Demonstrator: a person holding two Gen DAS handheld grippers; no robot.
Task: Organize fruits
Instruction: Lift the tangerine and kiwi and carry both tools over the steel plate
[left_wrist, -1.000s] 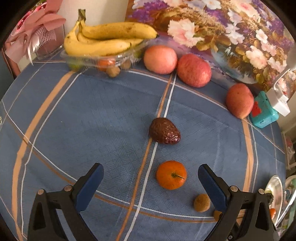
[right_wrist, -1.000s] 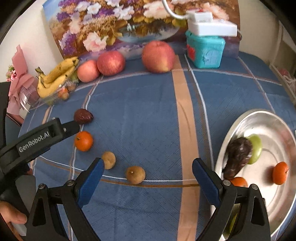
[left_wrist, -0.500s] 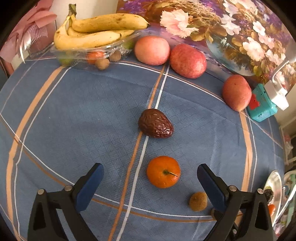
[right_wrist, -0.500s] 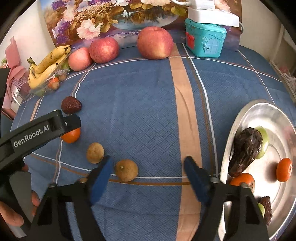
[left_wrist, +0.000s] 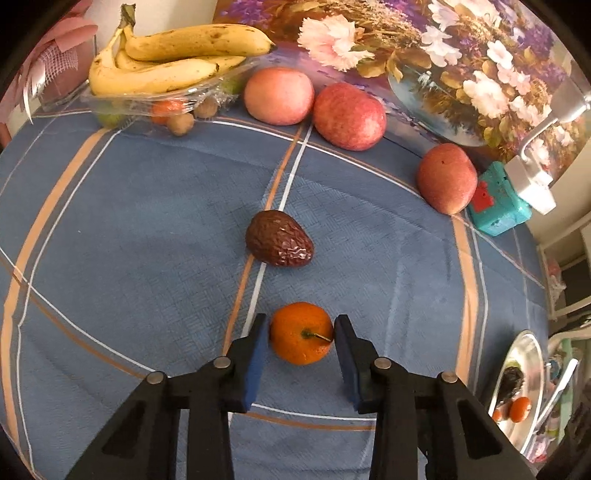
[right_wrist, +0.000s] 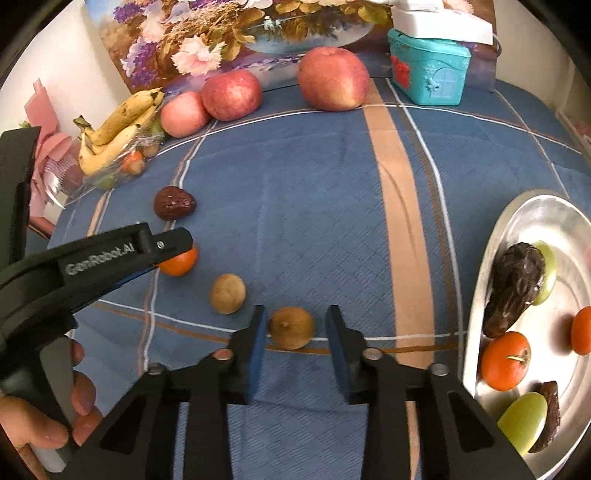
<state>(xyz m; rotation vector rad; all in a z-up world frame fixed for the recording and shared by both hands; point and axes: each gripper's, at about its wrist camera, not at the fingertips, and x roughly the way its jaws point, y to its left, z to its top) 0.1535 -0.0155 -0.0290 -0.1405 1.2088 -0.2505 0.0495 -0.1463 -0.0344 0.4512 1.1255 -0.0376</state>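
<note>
— What is your left hand-held gripper (left_wrist: 301, 332) doing?

— It is clenched on the tangerine (left_wrist: 301, 333), which sits on the blue checked bench (left_wrist: 129, 229), just this side of a wrinkled dark fruit (left_wrist: 279, 239).

— And the right?

— My right hand-held gripper (right_wrist: 293, 326) is clamped on a small brown longan (right_wrist: 291, 327) resting on the bench; a second longan (right_wrist: 228, 293) lies just to its left. The steel tray (right_wrist: 491, 254) with sorted fruit stands off to the right.
</note>
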